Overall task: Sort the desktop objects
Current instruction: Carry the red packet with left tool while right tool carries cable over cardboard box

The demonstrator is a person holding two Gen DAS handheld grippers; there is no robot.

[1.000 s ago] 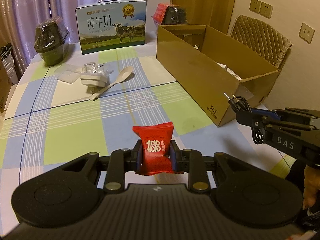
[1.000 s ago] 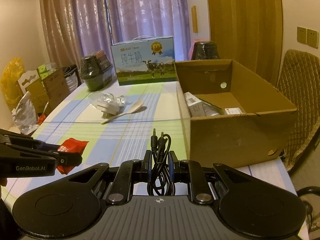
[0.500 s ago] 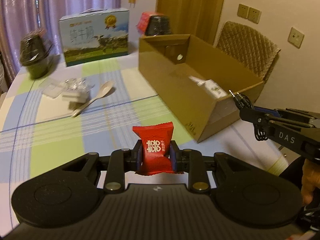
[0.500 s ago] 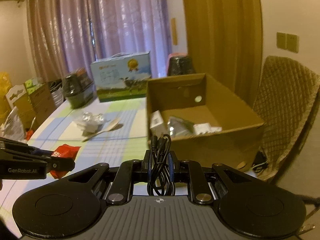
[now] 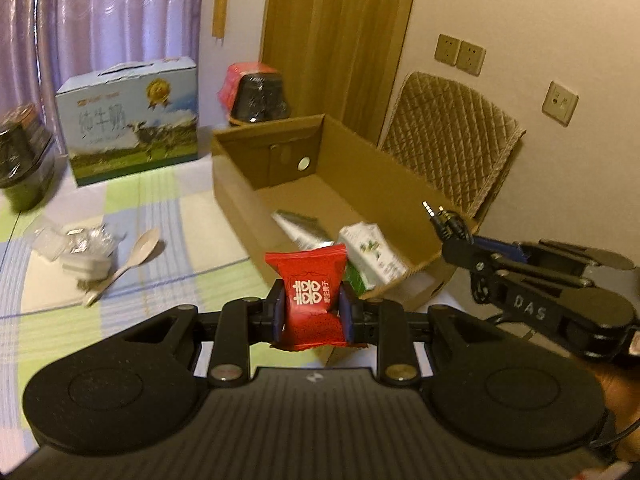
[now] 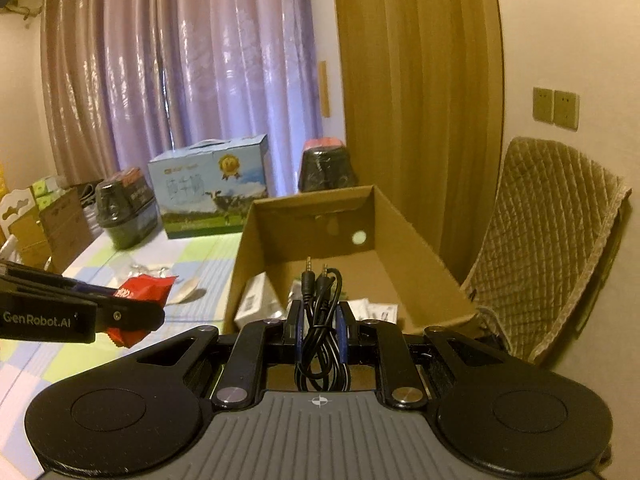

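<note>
1. The left gripper [image 5: 312, 312] is clamped on a red packet [image 5: 310, 300], held above the table by the box's [image 5: 248, 200] near-left corner.
2. The right gripper [image 6: 320, 322] pinches a coiled cable [image 6: 320, 320] over the near edge.
3. Best carry both past the rim before letting go.

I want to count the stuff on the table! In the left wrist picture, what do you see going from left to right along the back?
Dark wrapped pot → blue milk carton box with a cow → black wrapped pot with red top → open brown cardboard box → quilted tan chair.
</note>
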